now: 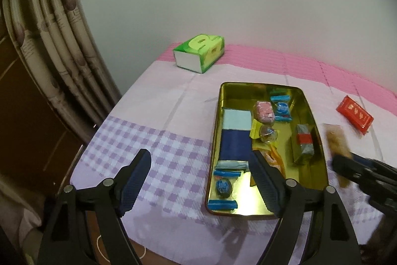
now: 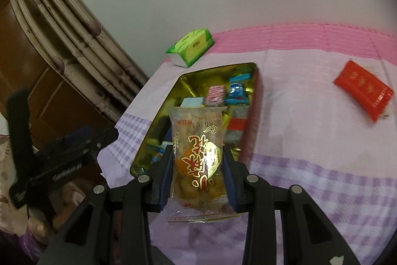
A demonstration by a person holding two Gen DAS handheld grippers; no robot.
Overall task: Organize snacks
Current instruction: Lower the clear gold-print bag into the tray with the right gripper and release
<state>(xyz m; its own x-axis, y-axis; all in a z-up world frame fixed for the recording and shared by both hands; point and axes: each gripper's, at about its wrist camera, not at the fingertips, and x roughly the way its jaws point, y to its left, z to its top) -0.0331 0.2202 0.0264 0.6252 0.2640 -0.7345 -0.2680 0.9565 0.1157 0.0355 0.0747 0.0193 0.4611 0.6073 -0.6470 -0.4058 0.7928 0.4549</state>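
A gold tin tray [image 1: 316, 116] [image 2: 158, 113] lies on the cloth-covered table and holds several wrapped snacks, among them a pink one [image 1: 265, 111] and blue-wrapped ones [image 1: 223, 186]. My right gripper [image 2: 198, 155] is shut on a clear snack packet with red and gold print [image 2: 198, 155], held above the tray's near edge. In the left wrist view that packet [image 1: 336, 140] is blurred, just right of the tray. My left gripper [image 1: 201, 165] is open and empty over the tray's left edge. A red packet [image 1: 354, 114] [image 2: 363, 88] lies on the cloth to the right.
A green tissue box [image 1: 199, 52] [image 2: 191, 46] stands at the table's back near the wall. A curtain [image 1: 49, 41] hangs to the left, beyond the table's left edge. The cloth is pink at the back and purple-checked at the front.
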